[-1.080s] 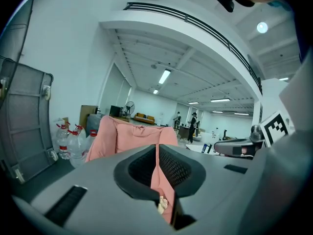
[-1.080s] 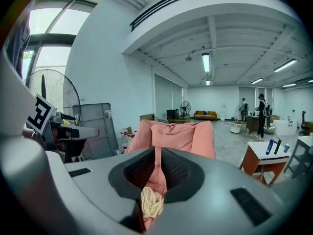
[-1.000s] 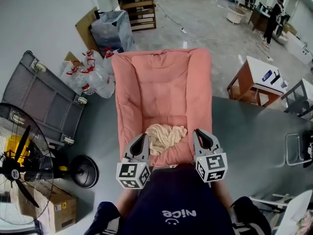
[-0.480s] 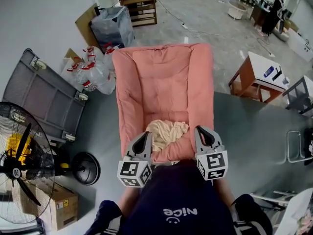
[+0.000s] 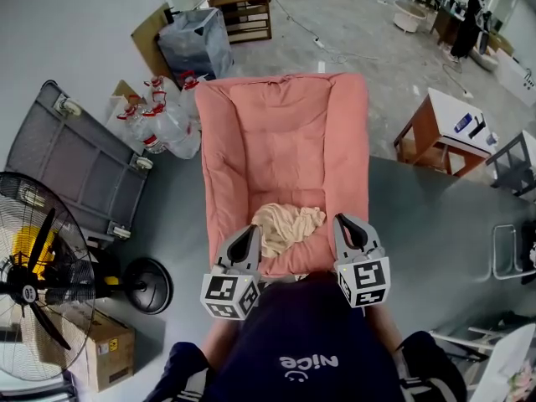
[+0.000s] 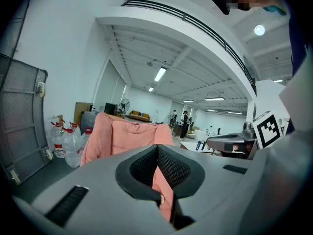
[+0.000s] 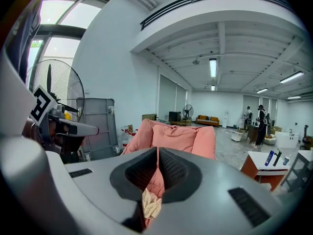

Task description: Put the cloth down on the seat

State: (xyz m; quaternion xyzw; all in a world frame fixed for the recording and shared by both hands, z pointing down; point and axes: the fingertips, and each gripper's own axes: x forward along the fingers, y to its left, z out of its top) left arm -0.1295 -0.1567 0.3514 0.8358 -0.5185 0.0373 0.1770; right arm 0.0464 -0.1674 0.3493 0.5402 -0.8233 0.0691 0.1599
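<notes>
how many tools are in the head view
2. The left tool is by the pink seat's front left edge, the right tool by its front right; the cloth lies between them.

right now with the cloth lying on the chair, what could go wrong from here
1. The cloth lies bunched near the front edge of the pink chair's seat, not deep in it. A nudge might slide it off toward the person.
2. The left gripper and right gripper, both shut and empty, sit close on either side of the cloth. Drawing them back carelessly could catch a fold and drag it along.
</notes>
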